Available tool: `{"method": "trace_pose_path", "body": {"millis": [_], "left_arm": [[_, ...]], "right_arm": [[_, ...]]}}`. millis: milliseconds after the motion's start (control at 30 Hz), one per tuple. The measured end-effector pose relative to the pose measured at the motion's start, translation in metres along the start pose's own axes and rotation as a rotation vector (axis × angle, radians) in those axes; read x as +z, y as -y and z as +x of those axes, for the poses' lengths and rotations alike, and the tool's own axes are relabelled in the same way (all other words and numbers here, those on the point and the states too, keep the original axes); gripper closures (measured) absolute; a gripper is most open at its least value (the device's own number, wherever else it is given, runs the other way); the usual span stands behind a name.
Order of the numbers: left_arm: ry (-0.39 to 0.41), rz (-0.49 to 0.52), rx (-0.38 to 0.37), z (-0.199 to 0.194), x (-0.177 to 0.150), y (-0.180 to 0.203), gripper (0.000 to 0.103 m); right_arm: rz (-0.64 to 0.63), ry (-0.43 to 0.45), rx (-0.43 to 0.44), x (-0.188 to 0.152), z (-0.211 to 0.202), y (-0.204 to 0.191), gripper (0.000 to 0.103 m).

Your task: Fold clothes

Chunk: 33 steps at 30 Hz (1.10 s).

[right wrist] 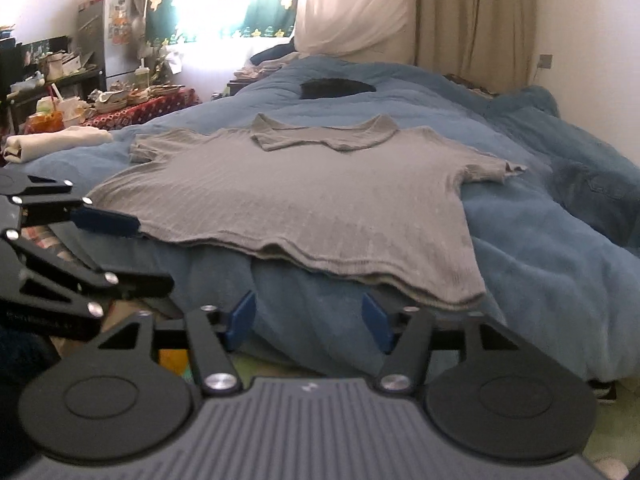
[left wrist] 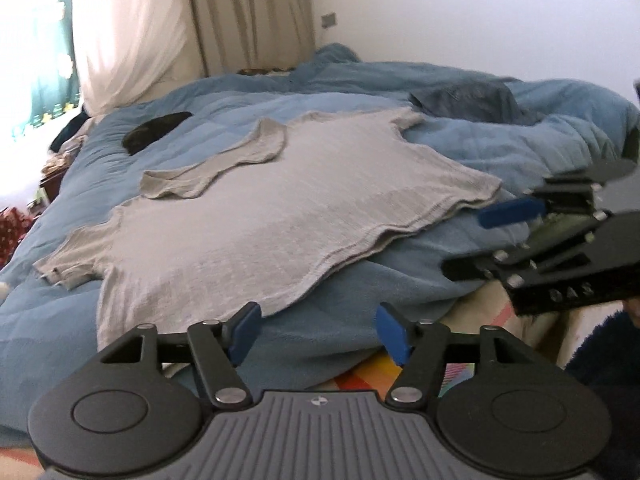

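Grey shirt flat on blue blanket; left gripper and right gripper both agape, empty, near hem.

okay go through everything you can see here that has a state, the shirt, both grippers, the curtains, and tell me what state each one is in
grey T-shirt: spread flat on the bed, unfolded, hem nearest.
left gripper: open, nothing between its pads, just off the hem.
right gripper: open, empty, close to the hem's other corner.
blue duvet: rumpled, covering the bed.
beige curtain: drawn.
cream garment: folded, lying at the bed's edge.
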<state>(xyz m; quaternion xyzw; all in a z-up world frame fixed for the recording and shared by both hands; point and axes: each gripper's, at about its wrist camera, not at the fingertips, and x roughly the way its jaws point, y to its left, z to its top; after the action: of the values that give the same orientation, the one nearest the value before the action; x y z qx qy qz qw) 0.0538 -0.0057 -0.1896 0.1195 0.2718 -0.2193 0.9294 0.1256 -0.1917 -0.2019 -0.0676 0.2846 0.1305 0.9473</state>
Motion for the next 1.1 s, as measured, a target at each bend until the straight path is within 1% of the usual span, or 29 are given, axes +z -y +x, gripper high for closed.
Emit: {"method": "trace_pose_path", "body": {"millis": [33,67,133,200,233,267,333,433,667,833,933,1033,1100], "left_arm": [[0.004,-0.012,0.009,-0.001,-0.001,-0.002,0.036],[0.003,-0.025,0.015,-0.001,-0.002,-0.004,0.035],[0.001,-0.052,0.028,-0.002,-0.003,-0.009,0.035],[0.006,-0.076,0.037,-0.005,-0.004,-0.013,0.034],[0.011,-0.085,0.042,-0.007,-0.004,-0.014,0.034],[0.018,-0.092,0.047,-0.009,-0.005,-0.015,0.032],[0.034,-0.102,0.054,-0.013,-0.004,-0.017,0.024],[0.054,-0.11,0.062,-0.017,-0.003,-0.018,0.021],[0.084,-0.116,0.074,-0.023,0.005,-0.02,0.02],[0.097,-0.105,0.065,-0.027,0.005,-0.017,0.02],[0.114,-0.118,0.078,-0.03,0.005,-0.019,0.02],[0.118,-0.138,0.1,-0.032,0.005,-0.023,0.02],[0.12,-0.151,0.11,-0.033,0.004,-0.026,0.02]], "right_arm": [[0.003,0.009,0.002,-0.001,-0.002,0.0,0.025],[0.005,0.015,0.007,-0.002,-0.003,0.001,0.019],[0.013,0.027,0.001,-0.002,-0.005,0.002,0.014],[0.022,0.038,-0.01,-0.001,-0.008,0.003,0.003],[0.026,0.044,-0.015,-0.001,-0.009,0.003,0.001],[0.032,0.048,-0.015,-0.001,-0.01,0.004,0.001],[0.042,0.05,-0.011,-0.001,-0.012,0.004,0.001],[0.052,0.047,-0.007,-0.002,-0.015,0.005,0.001],[0.063,0.043,-0.024,0.002,-0.016,0.009,0.001],[0.097,0.055,0.018,0.006,-0.021,0.014,0.001],[0.122,0.047,0.032,0.006,-0.022,0.017,0.001],[0.163,0.009,0.085,0.004,-0.019,0.022,0.001],[0.178,-0.008,0.099,0.002,-0.016,0.023,0.001]]}}
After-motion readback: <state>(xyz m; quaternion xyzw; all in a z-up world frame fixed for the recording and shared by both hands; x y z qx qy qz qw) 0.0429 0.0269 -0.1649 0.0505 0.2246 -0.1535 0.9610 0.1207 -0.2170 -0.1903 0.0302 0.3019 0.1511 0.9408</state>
